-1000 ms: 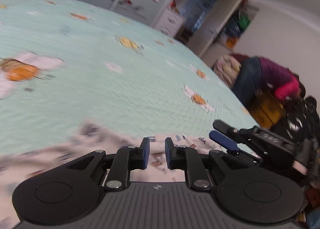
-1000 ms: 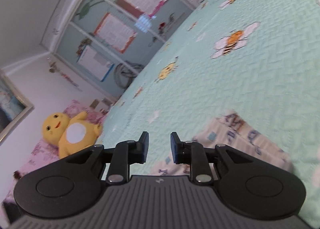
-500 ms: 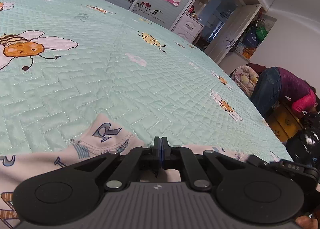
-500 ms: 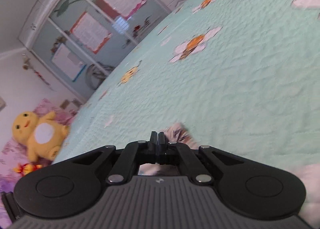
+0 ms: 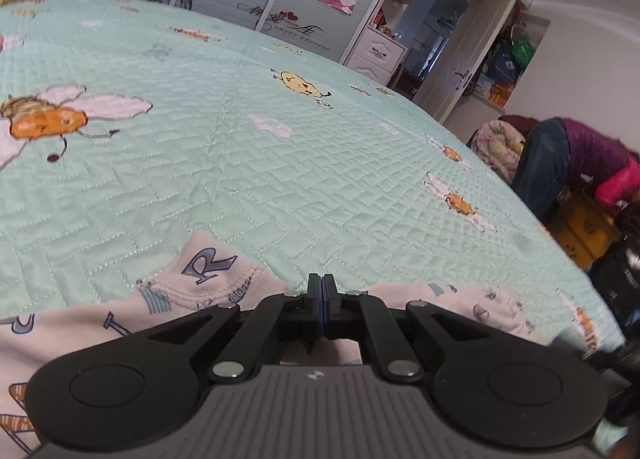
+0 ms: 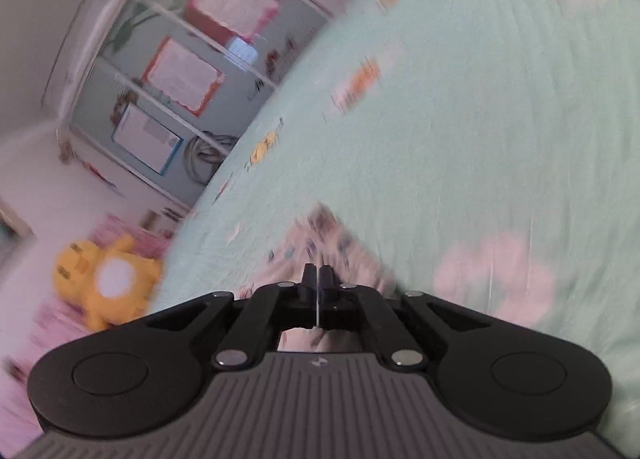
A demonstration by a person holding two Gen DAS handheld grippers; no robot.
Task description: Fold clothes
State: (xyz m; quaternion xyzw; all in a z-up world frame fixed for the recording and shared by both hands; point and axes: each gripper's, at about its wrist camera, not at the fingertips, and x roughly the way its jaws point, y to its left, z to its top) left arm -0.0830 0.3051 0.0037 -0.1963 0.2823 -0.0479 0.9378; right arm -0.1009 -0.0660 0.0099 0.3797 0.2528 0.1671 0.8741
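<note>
The workpiece is a pale pink cotton garment printed with blue letters (image 5: 208, 271). It lies flat on the mint-green quilted bedspread with bee motifs (image 5: 248, 163), along the near edge of the bed. In the left wrist view it runs as a band across the bottom of the frame, from the left border past the fingers toward the right. Its long axis therefore lies across the pointing direction of the left gripper (image 5: 322, 301), parallel to the near edge of the bed.

Left gripper: jaws closed to a hairline, blue pads together. The far hem of the garment sits directly at and below the fingertips. A pinch on the cloth is probable, but the contact is hidden behind the fingers.

Right gripper (image 6: 318, 285): the view is motion-blurred. The jaws stand nearly together and are opening slightly. A thin pale line shows in the slit between them, most likely a cloth edge. The same garment (image 6: 320, 235) extends ahead of the fingertips as a narrowing tongue toward the middle of the bed.

Judgement: both grippers sit at the garment's edge, one toward each end of the long axis. Neither is clearly nearer. A fold across the short dimension requires both ends to travel together, away from the near edge of the bed.
</note>
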